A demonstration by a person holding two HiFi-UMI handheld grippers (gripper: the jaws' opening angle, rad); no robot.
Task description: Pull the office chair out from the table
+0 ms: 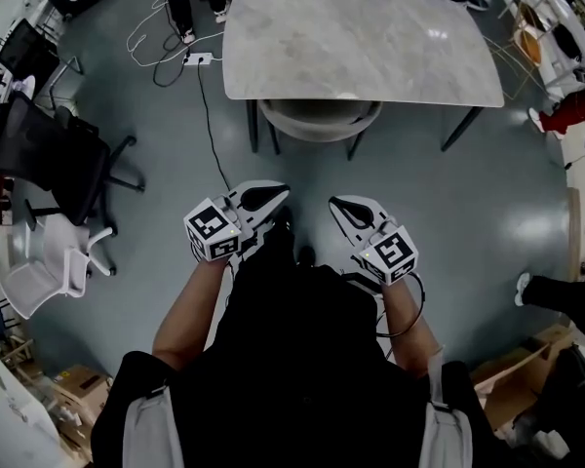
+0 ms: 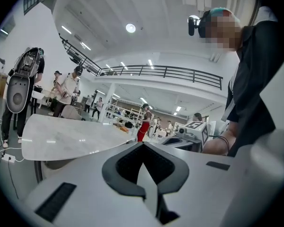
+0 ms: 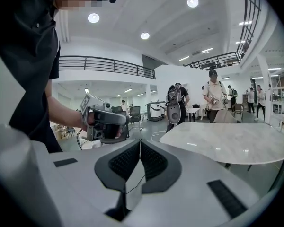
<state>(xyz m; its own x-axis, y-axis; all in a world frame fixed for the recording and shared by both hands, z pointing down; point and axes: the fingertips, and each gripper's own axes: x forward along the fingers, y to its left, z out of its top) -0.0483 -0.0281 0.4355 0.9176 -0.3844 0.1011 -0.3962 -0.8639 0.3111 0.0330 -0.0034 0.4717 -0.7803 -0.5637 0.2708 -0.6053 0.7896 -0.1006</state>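
A pale grey shell chair [image 1: 317,120] on dark legs stands tucked under the near edge of the white marble table [image 1: 361,42]. My left gripper [image 1: 270,197] and my right gripper [image 1: 343,206] hang side by side over the floor, a short way in front of the chair and apart from it. Both are shut with nothing between their jaws. In the left gripper view the left gripper [image 2: 142,148] has its dark pads pressed together, and the table [image 2: 71,138] lies ahead on the left. The right gripper view shows the right gripper [image 3: 138,145] the same way, with the table [image 3: 227,141] on the right.
A black office chair [image 1: 49,154] and a white chair [image 1: 49,266] stand at the left. Cables and a power strip [image 1: 197,58] lie on the floor left of the table. A person in red trousers [image 1: 570,110] is at the right. Cardboard boxes [image 1: 512,378] sit lower right.
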